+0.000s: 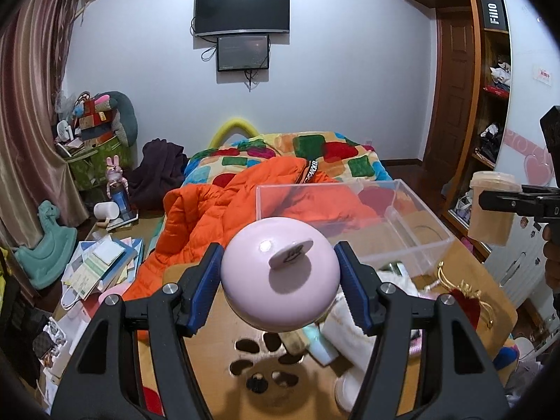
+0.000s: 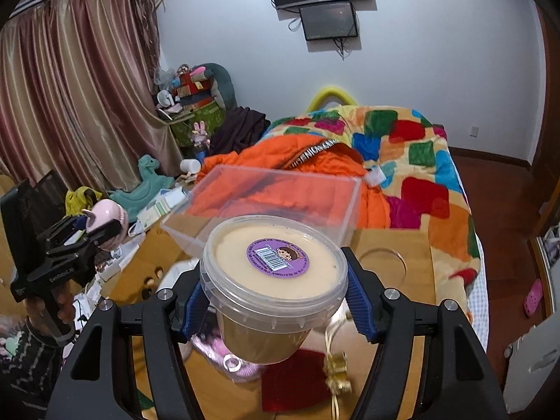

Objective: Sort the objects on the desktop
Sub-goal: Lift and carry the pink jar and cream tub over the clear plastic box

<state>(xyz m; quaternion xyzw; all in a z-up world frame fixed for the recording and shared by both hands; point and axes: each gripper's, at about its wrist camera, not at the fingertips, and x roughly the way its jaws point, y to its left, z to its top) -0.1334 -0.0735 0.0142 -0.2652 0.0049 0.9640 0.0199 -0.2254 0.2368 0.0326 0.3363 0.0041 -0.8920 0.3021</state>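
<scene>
Clamped between the blue-padded jaws of the left gripper is a round pink object with a small flat tab on top, held clear above the wooden tabletop. The pads press on its left and right sides. Below it, on the tabletop, lie a white fluffy cloth, a pale green tube and a dark red pouch with gold cord; a cluster of oval cut-outs pierces the board nearer the camera.

The right gripper has its jaws clamped on a clear plastic tub filled with a beige paste, gripping it just under the lid rim. A purple round sticker with a barcode sits on the lid. The tub hangs above the tabletop, over a pink knitted item and the red pouch with its gold cord.

Just beyond both held things stands an open clear plastic box, upright on the far part of the tabletop. A round recess is cut in the board to the right of it in the right wrist view.

Behind the tabletop is a bed with an orange padded jacket lying on a quilt of coloured patches. Each gripper appears in the other's view, the left one at the far left with a hand on its handle. Pink curtains hang at the left, and two dark screens are fixed on the far wall.
</scene>
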